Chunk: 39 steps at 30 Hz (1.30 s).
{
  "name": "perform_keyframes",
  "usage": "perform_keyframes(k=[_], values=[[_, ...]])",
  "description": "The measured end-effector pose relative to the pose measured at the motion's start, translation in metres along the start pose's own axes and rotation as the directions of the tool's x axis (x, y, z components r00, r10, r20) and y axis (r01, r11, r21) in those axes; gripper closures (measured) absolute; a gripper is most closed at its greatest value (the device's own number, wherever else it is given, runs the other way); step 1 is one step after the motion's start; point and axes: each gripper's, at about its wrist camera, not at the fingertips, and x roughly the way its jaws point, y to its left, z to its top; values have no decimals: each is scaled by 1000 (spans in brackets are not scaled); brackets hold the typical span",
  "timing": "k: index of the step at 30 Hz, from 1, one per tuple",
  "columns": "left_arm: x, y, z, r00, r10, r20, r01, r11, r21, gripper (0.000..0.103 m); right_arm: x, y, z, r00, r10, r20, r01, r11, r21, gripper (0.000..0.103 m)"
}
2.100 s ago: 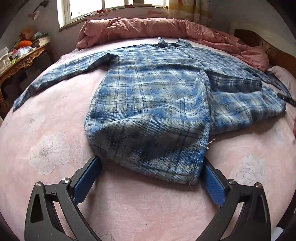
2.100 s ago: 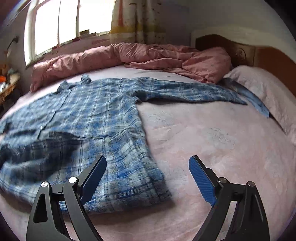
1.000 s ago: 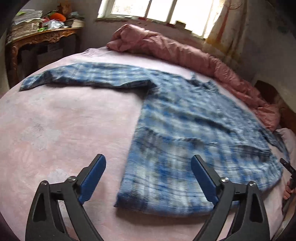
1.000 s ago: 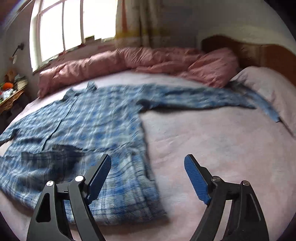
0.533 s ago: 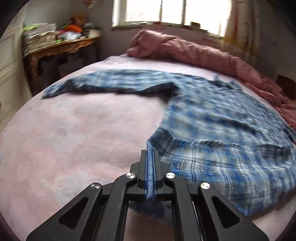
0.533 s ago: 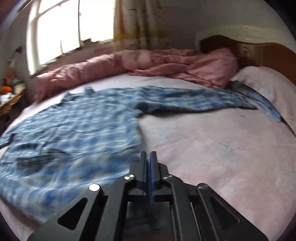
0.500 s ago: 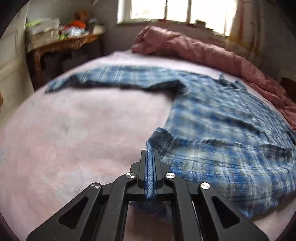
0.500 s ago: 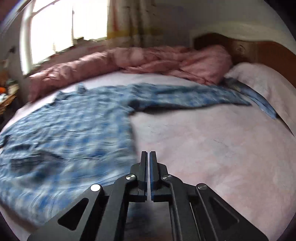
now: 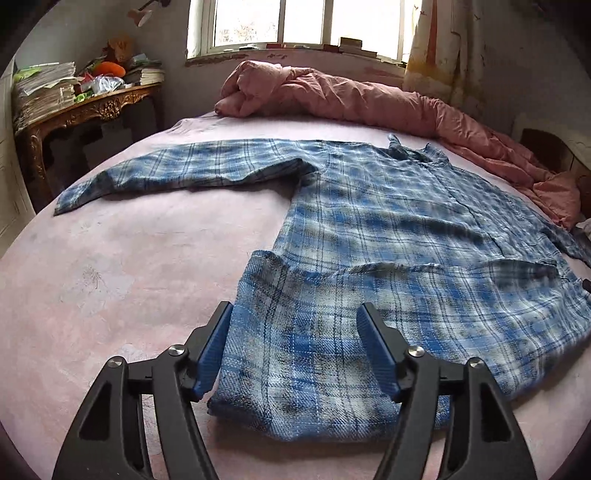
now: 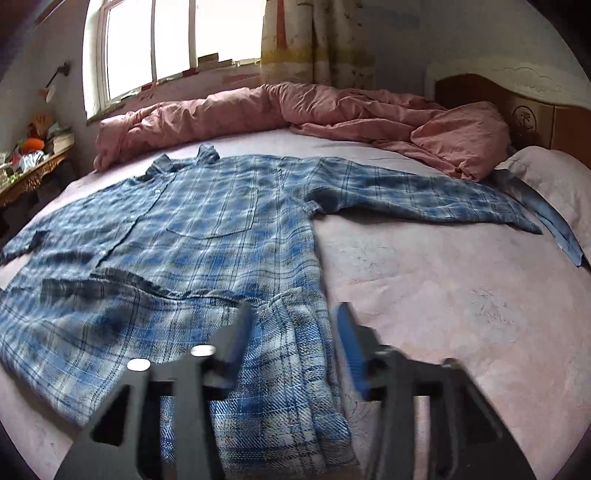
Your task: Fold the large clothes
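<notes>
Looking along the left gripper point(image 9: 295, 350) first: its blue-padded jaws are parting, about half spread, and the near hem corner of the blue plaid shirt point(image 9: 388, 229) lies flat between them, with neither pad pressing on the cloth. That shirt is spread face-up across the middle of the pink bed point(image 9: 110, 266), collar toward the far edge, bottom hem turned up in a band along the near edge, one sleeve stretched out toward the bed's left edge. A rumpled pink duvet point(image 9: 351, 96) is heaped along the far edge under the window point(image 9: 295, 22), and a cluttered carved side table point(image 9: 85, 107) stands off the far-left corner. Over to the right wrist view now: the right gripper point(image 10: 291, 339), blurred with motion, is also opening, its jaws moderately apart, straddling the shirt's point(image 10: 207, 236) other hem corner near the bed's point(image 10: 461, 288) near edge; the fabric sits between the fingers, not clamped. The chest pocket faces up, the other sleeve runs toward the pale pillow point(image 10: 554, 181) by the wooden headboard point(image 10: 535, 110), and the duvet point(image 10: 332, 110) is bunched behind the collar.
</notes>
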Motion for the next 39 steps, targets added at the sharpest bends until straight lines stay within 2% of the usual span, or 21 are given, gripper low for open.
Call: perform_keyframes(k=[2,3,5,6,8,10,12,15,18,20,23,26,28,29,30,32,33,34,35,37,39], values=[[7,2,-1,1000,4,-29,-4,1000,-13,36,3,1,0,1000,6,-14,-6,1000,0,54],[10,3,-1,999,4,-41,-5,1000,-18,37,9,0,0,999,-4,-44,4,1000,4,69],[11,4,-2,999,-2,-41,1,1000,-22,37,19,0,-3,995,-13,-95,13,1000,5,87],[8,4,-2,1000,-12,-27,11,1000,-21,41,18,0,-5,995,-48,-91,49,999,2,93],[1,3,-2,1000,-26,3,26,1000,-13,43,3,2,-5,997,-78,-17,78,997,-6,98],[-4,2,-2,1000,-16,26,16,1000,-6,43,-20,1,-7,993,-71,95,71,997,0,100],[-6,1,-1,999,-10,32,10,1000,-3,41,-30,-5,-8,983,-128,135,124,992,39,100],[0,2,-2,1000,-4,2,4,1000,-9,36,-12,-22,-7,980,-198,28,193,974,116,101],[15,5,-2,997,22,-73,-24,999,-24,33,3,-32,-6,990,-134,-36,138,980,143,101],[21,5,-3,995,24,-99,-26,999,-22,32,4,-31,-6,991,-132,-36,136,981,138,101],[10,0,-3,999,23,-45,-23,1000,5,32,-13,-25,-6,990,-136,43,130,985,115,101],[-18,-12,-2,997,17,76,-21,998,61,32,-37,-10,-8,985,-115,131,106,992,71,100],[-39,-23,-4,990,-2,144,-15,993,115,30,-51,1,-9,985,-72,158,68,997,36,95],[-48,-29,-6,987,-25,161,2,989,145,26,-57,7,-10,986,-42,161,40,999,15,77],[-55,-36,-8,985,-62,159,33,984,177,24,-63,15,-12,987,-1,161,3,1000,-11,43],[-64,-52,-13,975,-196,107,161,950,269,21,-74,31,-16,983,80,168,-69,995,-68,11],[-65,-63,-17,960,-278,42,248,908,337,17,-78,41,-19,977,124,172,-107,989,-105,11],[-65,-73,-22,950,-313,-7,290,872,394,17,-80,52,-22,975,165,151,-143,979,-146,11],[-65,-83,-28,951,-307,-31,288,849,443,17,-80,61,-24,973,193,125,-169,970,-176,11],[-61,-97,-39,968,-247,-45,236,834,499,17,-77,81,-33,966,254,38,-236,937,-259,11],[-55,-105,-46,974,-211,-84,223,823,522,17,-70,101,-45,962,262,-76,-271,897,-349,11]])
